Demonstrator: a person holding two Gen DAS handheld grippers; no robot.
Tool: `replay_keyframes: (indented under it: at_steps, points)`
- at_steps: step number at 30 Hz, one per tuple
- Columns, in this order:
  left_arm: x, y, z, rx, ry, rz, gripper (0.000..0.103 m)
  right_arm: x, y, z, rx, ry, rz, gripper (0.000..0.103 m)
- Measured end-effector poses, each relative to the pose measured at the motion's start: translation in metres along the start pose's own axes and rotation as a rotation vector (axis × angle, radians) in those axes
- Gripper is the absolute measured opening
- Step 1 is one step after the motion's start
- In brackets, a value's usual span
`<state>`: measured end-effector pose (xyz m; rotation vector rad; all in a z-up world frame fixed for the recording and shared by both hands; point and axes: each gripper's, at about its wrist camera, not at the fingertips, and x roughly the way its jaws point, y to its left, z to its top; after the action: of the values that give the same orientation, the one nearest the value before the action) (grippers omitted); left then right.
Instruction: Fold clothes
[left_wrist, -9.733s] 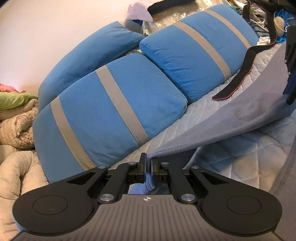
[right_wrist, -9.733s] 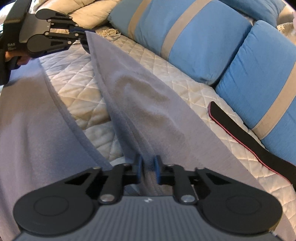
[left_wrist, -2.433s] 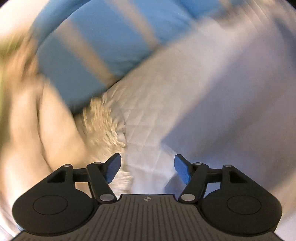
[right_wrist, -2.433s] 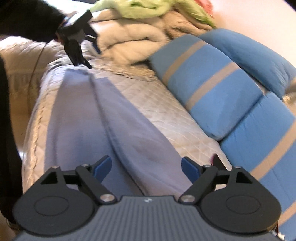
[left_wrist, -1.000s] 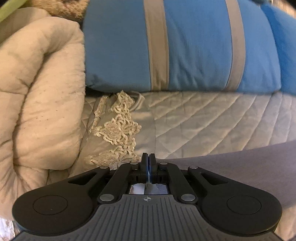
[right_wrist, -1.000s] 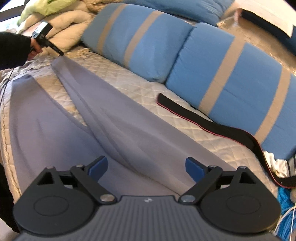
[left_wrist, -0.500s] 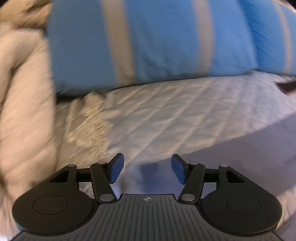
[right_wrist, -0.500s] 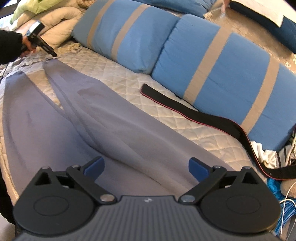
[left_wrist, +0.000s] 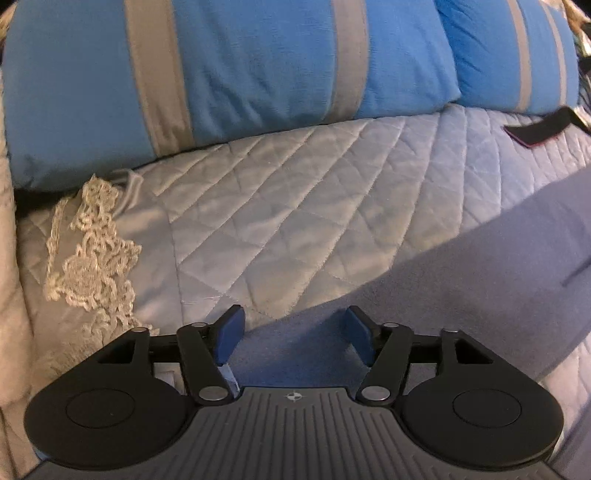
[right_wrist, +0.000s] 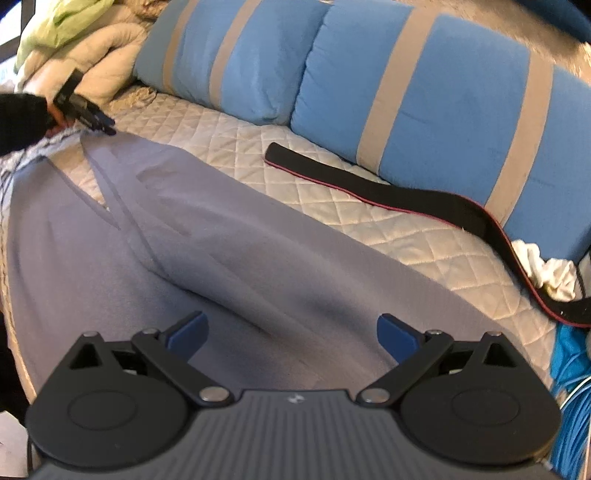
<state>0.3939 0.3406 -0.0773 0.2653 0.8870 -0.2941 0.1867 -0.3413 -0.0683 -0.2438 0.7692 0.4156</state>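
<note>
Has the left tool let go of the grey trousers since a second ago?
Yes. The left tool was shut on the grey trousers by the lace trim; now it is open, trouser end flat beneath.

Quilted bed (right_wrist: 424, 236): grey trousers (right_wrist: 258, 266), black belt (right_wrist: 406, 195), blue cushions (right_wrist: 424, 81).

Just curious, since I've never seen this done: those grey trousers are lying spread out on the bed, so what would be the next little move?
Probably close the left hand-held gripper on the leg end of the grey trousers. Its jaws are open with that cloth between them, and the legs lie flat, ready to fold.
</note>
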Motion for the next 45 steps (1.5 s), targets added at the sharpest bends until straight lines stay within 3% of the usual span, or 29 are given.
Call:
replay_keyframes:
  at_steps: [4,6,14,24,27,30,34,35,36,37,38,39,41,45]
  points:
    - [0.001,0.002,-0.003,-0.05,-0.005,-0.012,0.055,-0.005,-0.016,-0.004,0.033,-0.013,-0.007,0.101]
    - [-0.001,0.0,-0.001,-0.051,0.006,-0.018,0.043,-0.009,-0.024,-0.004,0.052,-0.018,-0.025,0.101]
    - [0.0,-0.008,-0.002,-0.055,0.009,0.029,0.041,-0.021,-0.067,-0.014,0.074,-0.022,-0.146,0.101]
    - [0.0,-0.015,-0.006,-0.042,-0.014,0.071,0.043,0.003,-0.163,-0.024,0.205,-0.006,-0.32,0.1]
    - [0.0,-0.015,-0.007,-0.05,-0.022,0.073,0.043,0.025,-0.181,-0.025,0.207,0.033,-0.332,0.094]
    - [0.0,-0.015,-0.007,-0.057,-0.027,0.071,0.043,0.043,-0.196,-0.027,0.225,0.07,-0.311,0.085]
    - [0.0,-0.012,-0.007,-0.065,-0.027,0.062,0.043,0.063,-0.215,-0.03,0.266,0.098,-0.258,0.08]
    - [0.0,-0.012,-0.007,-0.066,-0.026,0.06,0.043,0.066,-0.218,-0.031,0.276,0.099,-0.237,0.078]
    - [0.0,-0.012,-0.007,-0.063,-0.025,0.061,0.042,0.067,-0.221,-0.032,0.292,0.093,-0.213,0.061]
    - [0.0,-0.012,-0.007,-0.061,-0.025,0.061,0.041,0.067,-0.223,-0.032,0.31,0.086,-0.187,0.054]
    - [-0.001,-0.013,-0.007,-0.051,-0.027,0.06,0.033,0.066,-0.224,-0.032,0.324,0.076,-0.169,0.037]
    - [-0.002,-0.016,-0.006,-0.033,-0.036,0.054,0.012,0.065,-0.223,-0.032,0.325,0.071,-0.17,0.022]
    - [-0.002,-0.023,-0.005,-0.003,-0.047,0.063,0.005,0.061,-0.219,-0.031,0.305,0.071,-0.174,0.002]
    - [-0.01,-0.035,-0.007,0.04,-0.094,0.118,0.004,0.049,-0.206,-0.028,0.26,0.034,-0.222,0.002]
